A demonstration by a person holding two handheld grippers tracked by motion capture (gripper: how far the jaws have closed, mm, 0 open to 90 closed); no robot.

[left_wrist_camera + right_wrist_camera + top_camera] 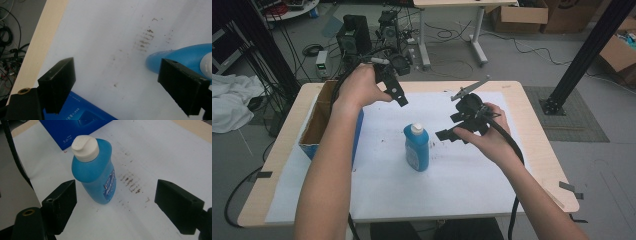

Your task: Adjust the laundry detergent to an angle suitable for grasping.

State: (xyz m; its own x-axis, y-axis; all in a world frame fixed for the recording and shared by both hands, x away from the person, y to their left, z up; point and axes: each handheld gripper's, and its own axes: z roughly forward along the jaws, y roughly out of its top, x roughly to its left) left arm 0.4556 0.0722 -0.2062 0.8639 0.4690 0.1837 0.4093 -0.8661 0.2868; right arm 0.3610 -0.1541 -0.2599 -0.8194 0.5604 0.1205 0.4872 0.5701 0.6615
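Note:
A blue bottle [417,148] with a white cap stands upright on the white sheet [437,180] near the table's middle. In the right gripper view the bottle [96,172] stands just beyond the open jaws. My right gripper [451,131] hovers to the bottle's right, open and empty. Held above the table's back left, my left gripper [399,95] is open and empty; in its view the bottle [182,56] lies behind the right fingertip [181,85]. An open blue-sided cardboard box [319,122] stands at the left, partly hidden by the left forearm.
Brown smudges [131,182] mark the sheet right of the bottle. The wooden table edge [37,47] runs past the sheet. Behind the table are cables, black equipment [354,32] and another table's legs. A black post [584,55] rises at the right.

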